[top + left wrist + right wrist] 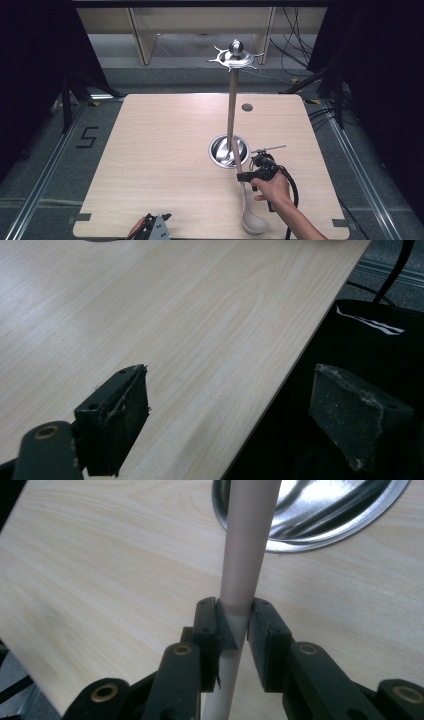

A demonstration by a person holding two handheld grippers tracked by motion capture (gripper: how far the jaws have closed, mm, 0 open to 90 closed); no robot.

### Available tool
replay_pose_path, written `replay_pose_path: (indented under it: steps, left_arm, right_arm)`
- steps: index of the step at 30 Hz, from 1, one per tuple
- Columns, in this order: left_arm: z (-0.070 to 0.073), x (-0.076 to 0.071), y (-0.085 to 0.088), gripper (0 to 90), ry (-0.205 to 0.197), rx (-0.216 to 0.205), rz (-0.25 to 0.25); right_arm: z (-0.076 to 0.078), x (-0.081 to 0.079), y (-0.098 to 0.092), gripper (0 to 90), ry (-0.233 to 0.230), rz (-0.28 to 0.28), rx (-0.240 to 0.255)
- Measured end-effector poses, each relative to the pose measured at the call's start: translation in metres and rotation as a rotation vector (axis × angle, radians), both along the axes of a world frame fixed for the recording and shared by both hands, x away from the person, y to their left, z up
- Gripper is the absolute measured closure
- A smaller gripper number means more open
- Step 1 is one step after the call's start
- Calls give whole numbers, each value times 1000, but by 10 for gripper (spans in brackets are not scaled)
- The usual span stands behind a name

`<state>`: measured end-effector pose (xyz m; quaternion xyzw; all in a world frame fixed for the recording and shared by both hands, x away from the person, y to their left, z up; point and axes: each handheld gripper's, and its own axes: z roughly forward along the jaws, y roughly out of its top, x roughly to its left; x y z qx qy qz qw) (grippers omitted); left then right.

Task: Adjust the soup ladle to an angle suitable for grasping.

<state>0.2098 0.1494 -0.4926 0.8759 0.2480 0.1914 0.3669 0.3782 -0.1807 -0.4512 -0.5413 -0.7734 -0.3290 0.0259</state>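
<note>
A pale ladle (246, 200) lies on the wooden table (165, 150), its bowl (254, 223) near the front edge and its handle running toward the stand's base. My right gripper (242, 176) is shut on that handle partway along; in the right gripper view both pads press the handle (247, 540) at the fingertips (234, 605). A metal utensil stand (231, 100) rises from a round steel base (220, 152), with a hooked crown (235, 56) on top. My left gripper (155, 227) rests at the table's front edge, jaws open (231, 371) with nothing between them.
The steel base (320, 515) lies just beyond the right gripper's jaws. A small round grommet (247, 107) sits at the table's far side. In the left gripper view the table's edge (280, 390) runs between the jaws, with something dark (370, 322) beyond it.
</note>
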Motion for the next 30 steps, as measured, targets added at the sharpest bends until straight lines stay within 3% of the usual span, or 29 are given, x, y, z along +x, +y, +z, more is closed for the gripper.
replay_pose_path:
  steps: [2,3,7,8,12,16,18,19,22,23,24,26,29,30]
  left_arm:
    - [0,0,0,151,0,-1,1]
    - [0,0,0,151,4,-10,1]
    - [0,0,-1,150,-4,-1,0]
    - [0,-1,-1,150,-6,-5,0]
    - [0,-1,-1,150,3,-13,2]
    - [0,0,0,151,2,-12,3]
    - [0,-1,-1,150,0,-11,2]
    - [1,-1,0,150,-8,-6,2]
    - [0,-1,-1,150,0,-10,0]
    - [1,-1,-1,151,-9,-6,1]
    - [1,-1,0,151,-10,-5,1]
    - [0,-1,-1,151,-5,-3,1]
    - [0,-1,-1,151,-5,8,-3]
    - [0,-1,-1,151,2,1,-4]
  right_arm:
    - [4,-3,0,763,-11,-2,13]
    - [7,-5,-2,769,-27,27,29]
    - [13,-10,-1,773,-40,31,26]
    - [17,-13,-2,774,-38,60,45]
    - [22,-15,-3,774,-44,60,26]
    - [32,-22,-7,775,-106,81,56]
    - [35,-24,-8,774,-117,80,45]
    - [37,-28,-7,775,-175,80,44]
    - [40,-34,-7,775,-182,77,30]
    - [40,-35,-7,775,-235,95,31]
    - [42,-40,-6,775,-209,56,32]
    - [42,-45,-7,775,-264,76,46]
    - [42,-48,-8,775,-289,86,44]
    - [44,-52,-9,775,-321,99,53]
